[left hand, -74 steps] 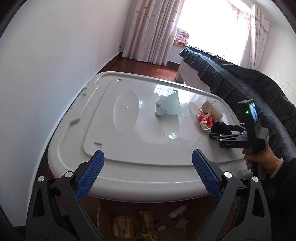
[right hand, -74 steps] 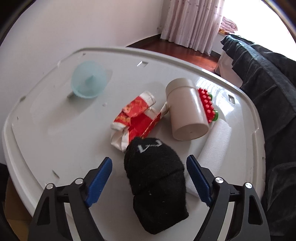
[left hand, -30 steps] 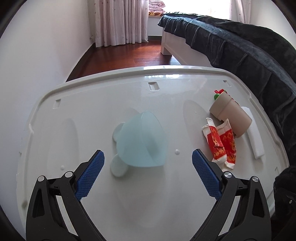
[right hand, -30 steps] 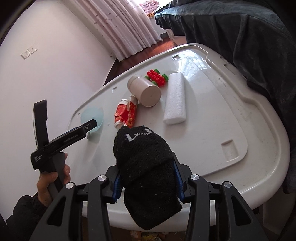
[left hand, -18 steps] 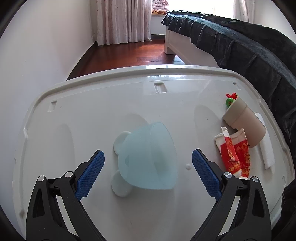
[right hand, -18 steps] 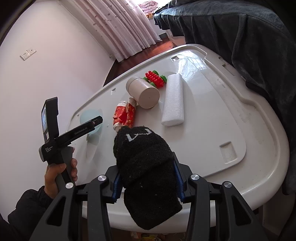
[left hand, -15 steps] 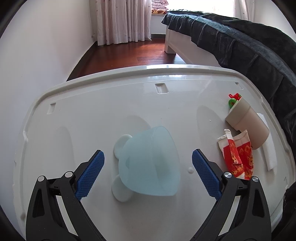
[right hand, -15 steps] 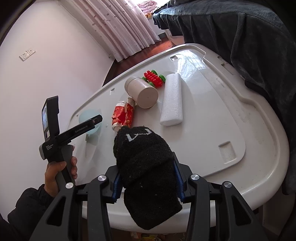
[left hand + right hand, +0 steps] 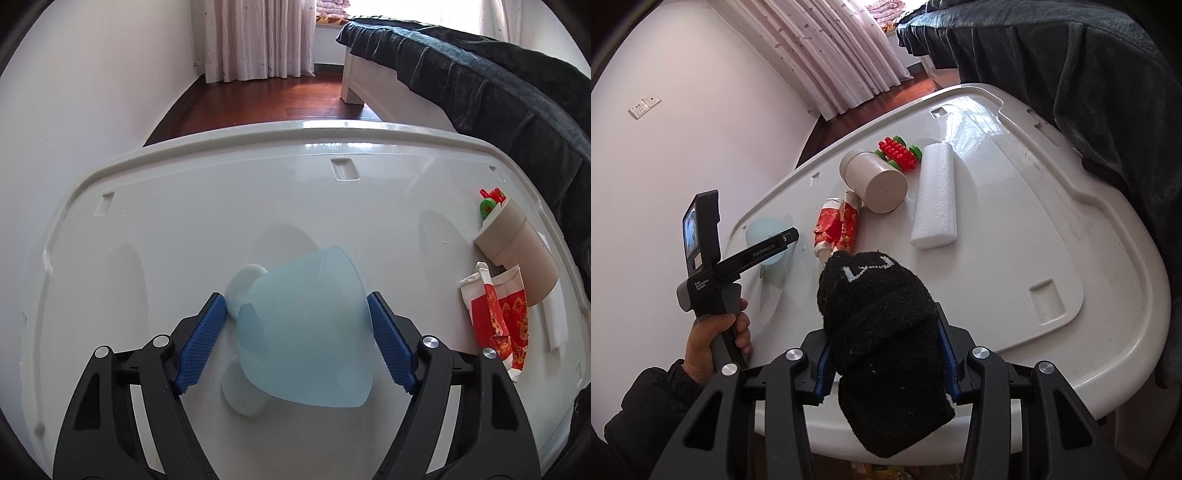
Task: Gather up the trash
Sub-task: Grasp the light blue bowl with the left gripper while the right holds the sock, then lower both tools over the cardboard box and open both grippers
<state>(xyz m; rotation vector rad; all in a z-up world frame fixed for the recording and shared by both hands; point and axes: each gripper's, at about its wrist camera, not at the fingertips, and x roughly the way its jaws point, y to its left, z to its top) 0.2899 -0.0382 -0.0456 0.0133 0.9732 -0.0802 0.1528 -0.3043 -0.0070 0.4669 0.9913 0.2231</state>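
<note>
On the white table [image 9: 184, 206], my left gripper [image 9: 295, 339] is closing around the tipped blue cup [image 9: 306, 328]; my right gripper [image 9: 884, 363] clamps a black sock [image 9: 882, 332]. Red wrapper [image 9: 836, 225] and foam [image 9: 934, 195] remain uncollected.

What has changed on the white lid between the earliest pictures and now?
The right claw took hold of the black sock and lifted it off the lid. The left claw came forward to the pale blue cup; its jaws are closing around it. The beige cup, red wrapper and foam piece stayed put.
</note>
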